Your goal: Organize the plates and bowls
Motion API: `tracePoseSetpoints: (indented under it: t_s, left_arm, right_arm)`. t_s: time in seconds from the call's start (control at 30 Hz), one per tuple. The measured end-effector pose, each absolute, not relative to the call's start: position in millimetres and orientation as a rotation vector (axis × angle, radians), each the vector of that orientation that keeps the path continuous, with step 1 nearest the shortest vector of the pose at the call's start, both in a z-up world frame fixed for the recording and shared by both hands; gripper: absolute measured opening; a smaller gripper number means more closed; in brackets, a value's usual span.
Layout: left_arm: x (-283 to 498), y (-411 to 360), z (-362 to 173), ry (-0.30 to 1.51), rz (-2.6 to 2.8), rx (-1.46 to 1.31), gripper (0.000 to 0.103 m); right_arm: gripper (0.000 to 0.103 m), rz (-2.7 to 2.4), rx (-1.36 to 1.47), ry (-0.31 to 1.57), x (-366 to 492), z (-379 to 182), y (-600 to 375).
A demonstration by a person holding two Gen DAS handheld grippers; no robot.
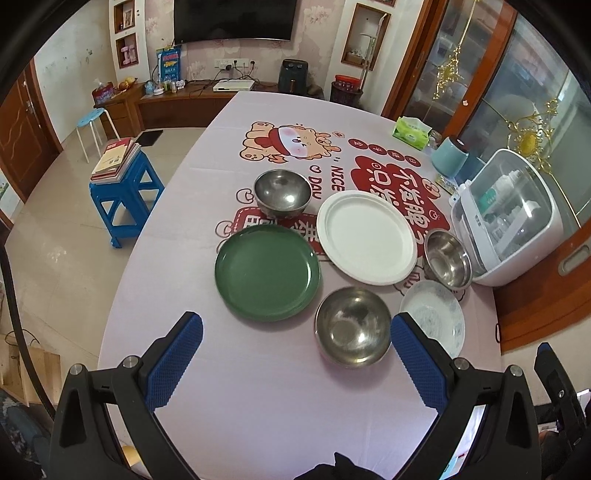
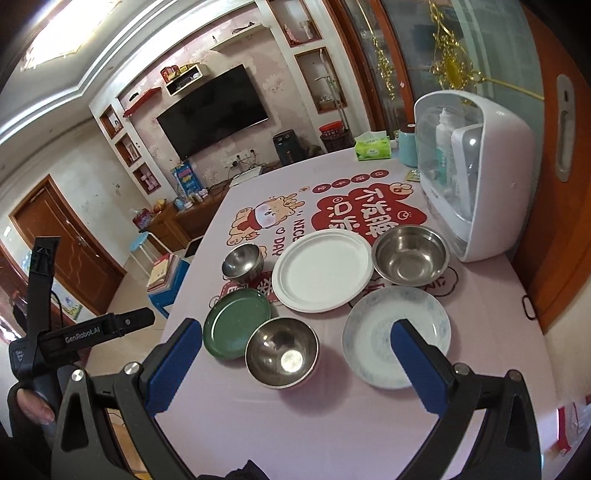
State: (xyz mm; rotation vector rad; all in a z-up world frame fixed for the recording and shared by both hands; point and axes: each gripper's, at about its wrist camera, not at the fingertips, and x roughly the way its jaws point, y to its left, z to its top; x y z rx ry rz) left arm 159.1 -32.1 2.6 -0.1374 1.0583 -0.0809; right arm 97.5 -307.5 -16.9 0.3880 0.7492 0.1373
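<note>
Shiny steel bowls [image 1: 352,325], glossy green plate [image 1: 266,272] — matt white plate [image 1: 365,236]

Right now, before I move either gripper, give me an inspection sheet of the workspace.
Surface: table under a pink printed cloth, bare near the grippers.
Job's things: green plate, white plate, patterned shallow bowl, three steel bowls, all separate, none stacked.
Clutter: white lidded appliance, tissue pack, teal container.
Grippers: left gripper and right gripper both above the table with jaws wide apart, holding nothing.
Cables: nothing seen on the table.
Surroundings: blue stool stacked with books, TV.
</note>
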Motion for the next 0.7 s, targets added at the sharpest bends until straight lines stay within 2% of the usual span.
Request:
tracePoseSetpoints:
  t_s: [0.7]
  left_arm:
    - [262, -73, -28, 1.049, -0.131, -0.053, 0.101]
  right_arm:
    - [0.102, 0.2, 0.497, 0.797, 187, -74, -344]
